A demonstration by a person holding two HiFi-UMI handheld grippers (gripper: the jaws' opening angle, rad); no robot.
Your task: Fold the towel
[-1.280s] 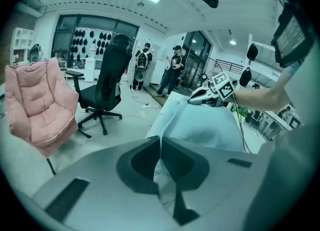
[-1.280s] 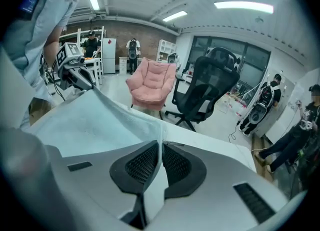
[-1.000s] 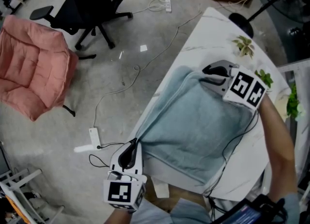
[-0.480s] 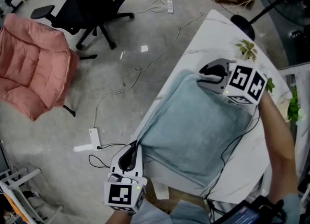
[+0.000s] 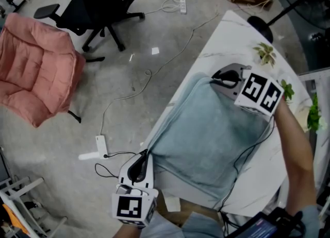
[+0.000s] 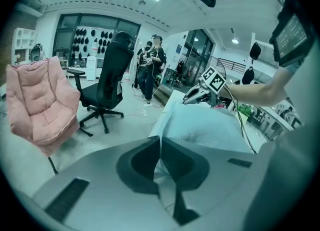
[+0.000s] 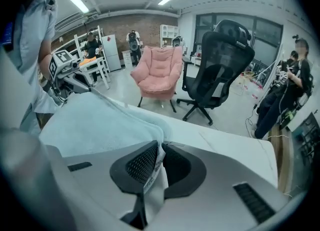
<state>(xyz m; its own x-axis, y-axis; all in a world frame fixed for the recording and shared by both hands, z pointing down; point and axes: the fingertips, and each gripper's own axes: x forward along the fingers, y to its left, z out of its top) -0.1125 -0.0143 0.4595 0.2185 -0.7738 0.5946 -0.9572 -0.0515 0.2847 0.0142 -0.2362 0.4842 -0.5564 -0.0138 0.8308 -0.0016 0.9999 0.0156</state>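
Corners are the whole story right now. Nearest us, the left gripper [image 5: 146,153] is clenched tight on the near corner of the towel [image 5: 206,139]. The cloth is pinched flat between its jaws, just off the edge of the table [image 5: 227,31]. I'd say it's held there so that edge is taut while the other hand gets set.

Ahead of it, the pale blue towel lies spread across the tabletop, slightly rumpled. A black cable [image 5: 243,157] trails over the side nearer the right arm.

Out at the far end, the right gripper [image 5: 220,81] has just been closing its jaws on the far corner. The white label [image 7: 151,171] sewn there is squeezed between the pads, so that's a grasp on the towel too. With both corners of one long edge in hand, this reads as the setup for carrying that edge over into a fold.

Beyond the right gripper sits a small plant [image 5: 265,52]. On the floor out past the left gripper are a pink chair [image 5: 36,67] and a black office chair [image 5: 98,0].
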